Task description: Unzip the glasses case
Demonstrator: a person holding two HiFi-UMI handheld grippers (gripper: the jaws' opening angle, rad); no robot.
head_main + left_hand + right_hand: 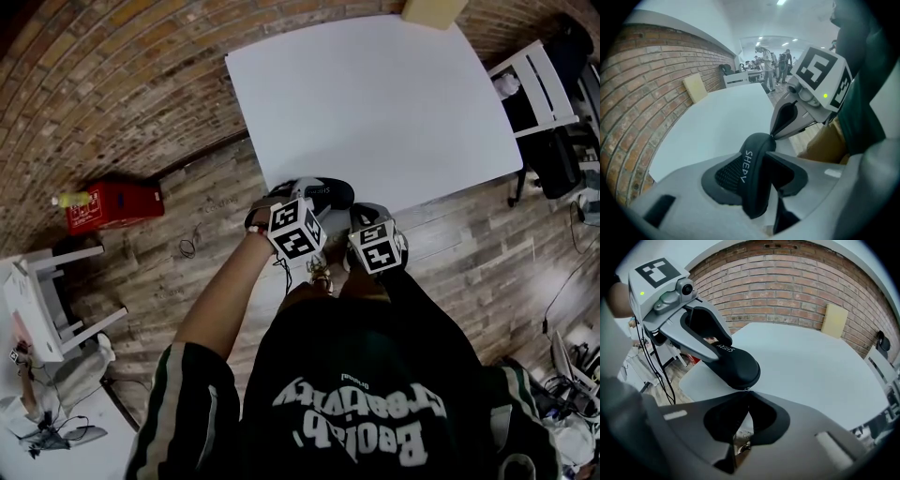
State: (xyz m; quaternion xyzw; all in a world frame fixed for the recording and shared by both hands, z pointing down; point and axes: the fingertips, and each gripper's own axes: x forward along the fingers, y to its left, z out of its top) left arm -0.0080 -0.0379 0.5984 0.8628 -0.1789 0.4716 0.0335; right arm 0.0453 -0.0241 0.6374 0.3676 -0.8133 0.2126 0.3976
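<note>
Glasses case (323, 193) held in the air over the white table's (375, 94) near left corner, both claws on it.

The left gripper (759, 176) clamps its wide-set jaws across the black, rounded case (753, 180), one pad on each side; white lettering runs along the case's edge. The right gripper (746, 394) has its jaws closed to a point right at the case's (736, 366) rounded end, where a tiny metal zip pull (744, 390) glints between the tips. In the head view the two grippers, left (309, 202) and right (366, 217), sit side by side just off the table's near edge. A tan board (834, 319) leans on the brick wall (787, 282) at the far edge.
</note>
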